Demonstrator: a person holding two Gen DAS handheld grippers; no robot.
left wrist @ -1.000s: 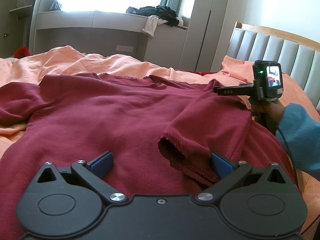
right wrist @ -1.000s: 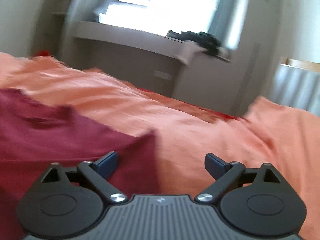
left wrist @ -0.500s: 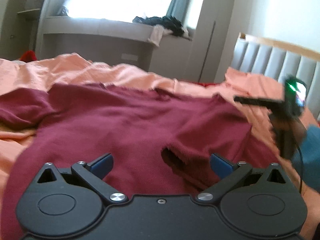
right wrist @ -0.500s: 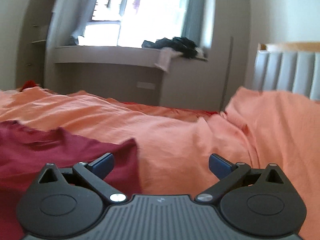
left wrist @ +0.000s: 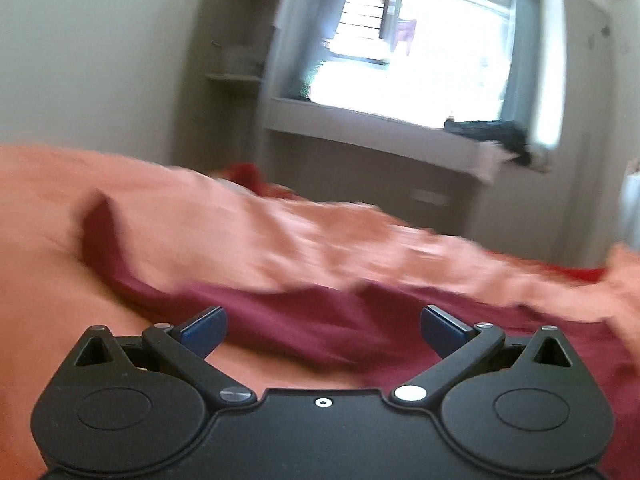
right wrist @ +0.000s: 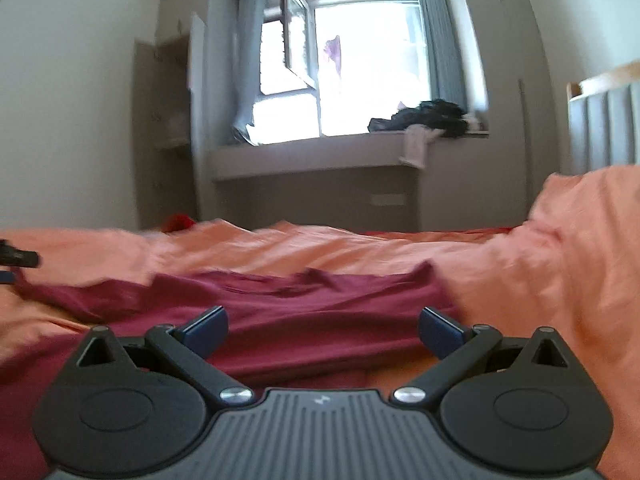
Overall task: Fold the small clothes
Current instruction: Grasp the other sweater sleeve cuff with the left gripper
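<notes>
A dark red short-sleeved shirt [right wrist: 304, 304] lies spread on an orange bedsheet [right wrist: 540, 264]. In the left wrist view, which is blurred, the shirt's left sleeve [left wrist: 108, 248] stretches away to the left. My left gripper [left wrist: 322, 330] is open and empty, low over the shirt's left edge. My right gripper [right wrist: 322, 330] is open and empty, low over the shirt's right side near the bed. The tip of the left gripper [right wrist: 18, 260] shows at the far left of the right wrist view.
The orange sheet [left wrist: 300, 236] is rumpled beyond the shirt. A window ledge [right wrist: 320, 156] at the back carries a pile of dark clothes [right wrist: 428, 118]. A padded headboard [right wrist: 604, 124] stands at the right. A red item [right wrist: 180, 222] lies at the bed's far edge.
Both grippers have dropped lower toward the bed. The left gripper has swung left, from over the shirt's middle to its left sleeve side. The right gripper has moved over the shirt's right part.
</notes>
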